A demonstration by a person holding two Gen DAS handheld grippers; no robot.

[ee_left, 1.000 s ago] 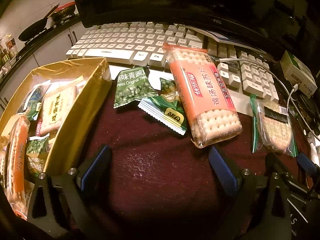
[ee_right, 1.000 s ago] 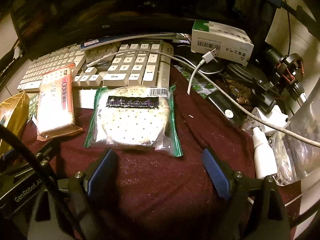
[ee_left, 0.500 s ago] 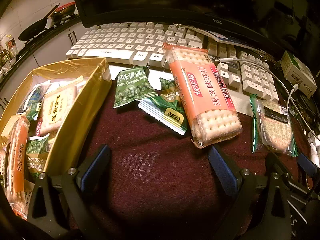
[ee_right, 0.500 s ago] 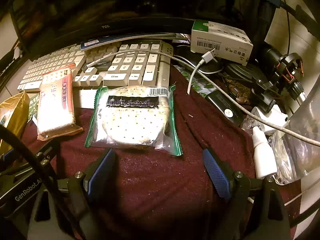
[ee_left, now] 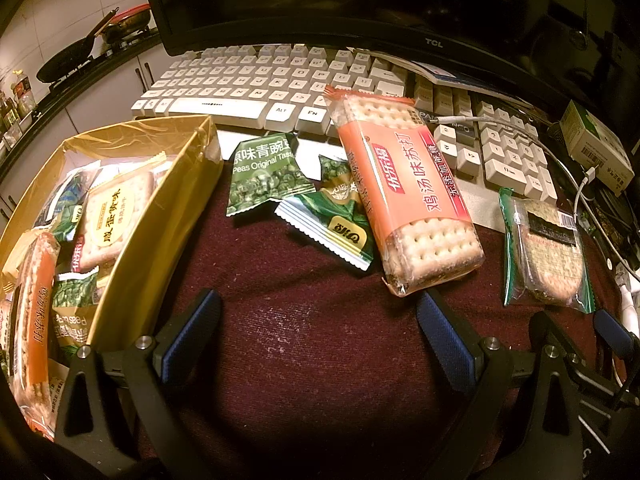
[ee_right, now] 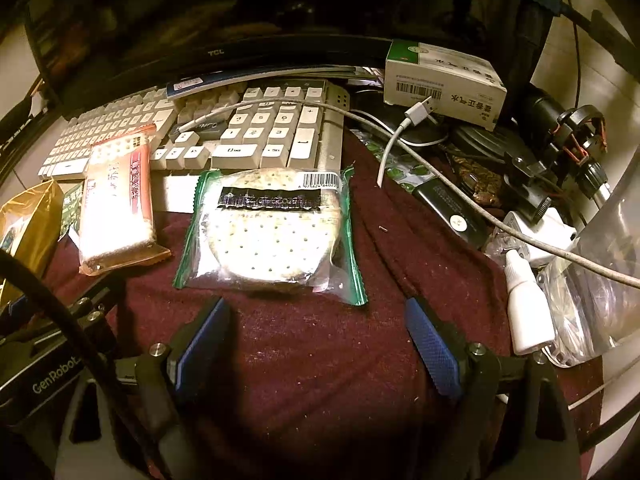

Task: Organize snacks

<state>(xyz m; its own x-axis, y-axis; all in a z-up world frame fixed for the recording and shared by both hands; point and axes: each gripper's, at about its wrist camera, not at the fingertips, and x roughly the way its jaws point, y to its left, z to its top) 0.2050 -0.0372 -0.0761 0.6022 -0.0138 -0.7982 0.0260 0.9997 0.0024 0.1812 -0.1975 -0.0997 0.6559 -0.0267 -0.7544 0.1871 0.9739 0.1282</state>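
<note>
Both my grippers are spread wide and empty. My right gripper (ee_right: 318,338) sits square behind the round cracker bag (ee_right: 270,236), lined up for a grab. Left gripper (ee_left: 320,338) has 2 pea packets (ee_left: 264,178) ahead and the gold box (ee_left: 132,216) on its left.

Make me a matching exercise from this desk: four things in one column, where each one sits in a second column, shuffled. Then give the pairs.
Things:
1. orange cracker pack
2. round cracker bag
3. white cable
4. green-and-white carton

Places:
A. flat on the maroon cloth, just ahead of the open right gripper
B. at the back right, beside the keyboard
C. far end propped on the keyboard's front edge, near end on the cloth
D. draped across the number pad

Pairs: 1-C, 2-A, 3-D, 4-B
</note>
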